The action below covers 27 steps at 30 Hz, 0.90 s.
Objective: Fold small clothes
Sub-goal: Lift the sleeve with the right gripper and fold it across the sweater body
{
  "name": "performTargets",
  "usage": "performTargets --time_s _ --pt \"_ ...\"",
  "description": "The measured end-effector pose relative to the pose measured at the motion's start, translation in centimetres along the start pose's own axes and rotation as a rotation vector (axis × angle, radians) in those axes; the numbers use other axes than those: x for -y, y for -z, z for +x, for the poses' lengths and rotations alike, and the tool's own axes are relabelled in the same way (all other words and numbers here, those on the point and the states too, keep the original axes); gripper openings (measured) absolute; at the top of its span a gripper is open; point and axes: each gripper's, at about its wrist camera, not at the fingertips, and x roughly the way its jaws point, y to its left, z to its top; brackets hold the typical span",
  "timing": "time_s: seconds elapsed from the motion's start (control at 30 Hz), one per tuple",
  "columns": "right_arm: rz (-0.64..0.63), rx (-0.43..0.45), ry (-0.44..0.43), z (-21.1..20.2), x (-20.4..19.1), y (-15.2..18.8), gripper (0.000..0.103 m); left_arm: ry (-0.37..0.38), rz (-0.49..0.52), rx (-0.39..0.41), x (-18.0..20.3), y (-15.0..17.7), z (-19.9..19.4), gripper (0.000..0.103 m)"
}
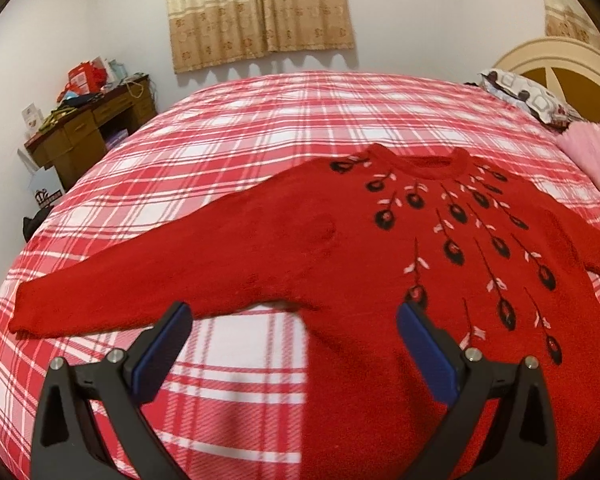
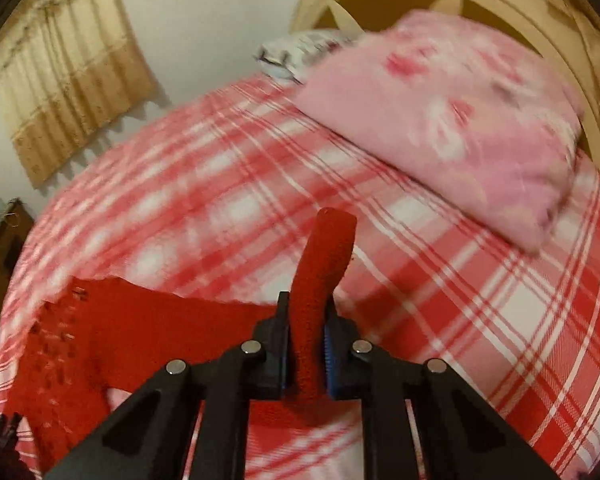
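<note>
While the left gripper is hanging wide open over the sweater, we're pinching its cuff in the right gripper.

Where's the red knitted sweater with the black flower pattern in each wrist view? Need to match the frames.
Left wrist: red knitted sweater spread flat on the bed across the centre and right, one sleeve stretching left, just beyond the open left gripper.
Right wrist: lower left, body flat, with its sleeve end clamped upright in the shut right gripper.
Shared landmark: the red and white plaid bedsheet.
</note>
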Motion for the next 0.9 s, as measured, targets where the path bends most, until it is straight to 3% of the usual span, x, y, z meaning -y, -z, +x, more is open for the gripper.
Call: performTargets --time_s 0.3,0.53,0.67,0.9 --pt "-0.158 0.133 -0.123 -5.5 -12.1 -5.4 0.013 -0.005 -0.05 0.012 -2.9 0.4 -0.6 0.103" --pt "-0.312 0.208 -0.214 -10.1 -22.7 -7.7 0.013 -0.025 -0.105 0.019 -6.0 0.2 -0.2 0.103" --pt "-0.414 0.232 -0.284 -12.1 -29.0 -7.4 0.013 -0.024 -0.143 -0.008 -7.5 0.4 0.6 0.103" --pt "-0.604 0.236 -0.417 -13.8 -40.0 -3.9 0.013 -0.033 -0.174 -0.008 -9.1 0.4 0.9 0.103"
